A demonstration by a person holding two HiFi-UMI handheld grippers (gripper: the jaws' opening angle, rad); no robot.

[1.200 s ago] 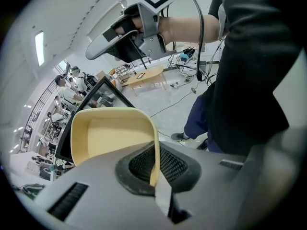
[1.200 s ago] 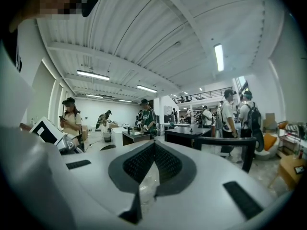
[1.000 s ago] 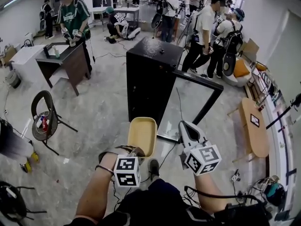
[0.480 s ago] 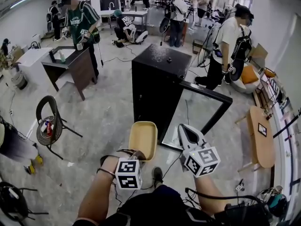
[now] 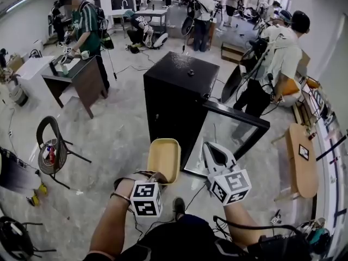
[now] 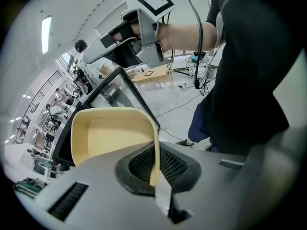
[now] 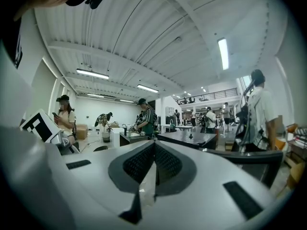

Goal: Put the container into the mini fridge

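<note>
Container [image 5: 164, 159], a shallow yellow tub, is held by its near rim in the left gripper [image 5: 156, 176], whose jaws pinch that thin wall. It hangs in the air just in front of the black mini fridge [image 5: 176, 91], whose glass door [image 5: 228, 137] stands open. Beside it, the right gripper [image 5: 212, 148] has its jaws pressed together, seemingly on nothing.

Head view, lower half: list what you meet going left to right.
Black chair → yellow container → right gripper → wooden table.
</note>
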